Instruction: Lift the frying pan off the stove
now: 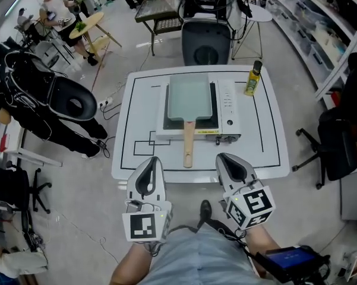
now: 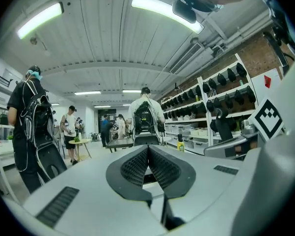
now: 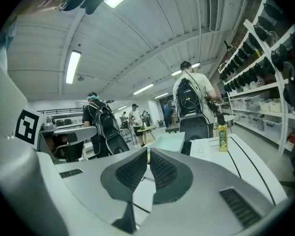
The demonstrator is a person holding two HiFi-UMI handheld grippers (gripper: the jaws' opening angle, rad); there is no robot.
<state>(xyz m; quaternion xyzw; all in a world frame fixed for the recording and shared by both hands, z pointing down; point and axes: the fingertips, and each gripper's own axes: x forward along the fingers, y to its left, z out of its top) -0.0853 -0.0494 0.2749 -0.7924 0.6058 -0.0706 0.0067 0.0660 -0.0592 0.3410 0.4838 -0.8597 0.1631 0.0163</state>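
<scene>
We are holding the left gripper (image 1: 152,160) and the right gripper (image 1: 226,157) at the near edge of the white surface (image 1: 267,141). Both are keeping their jaws closed together, with nothing between them. A little farther, between the two, the wooden handle (image 1: 188,144) is pointing toward us. The rectangular frying pan (image 1: 190,97) is sitting on the stove (image 1: 228,108), showing only its pale bottom. A yellow bottle (image 1: 253,79) is standing just right of the stove. Behind the far edge, a dark chair (image 1: 206,43) is standing.
</scene>
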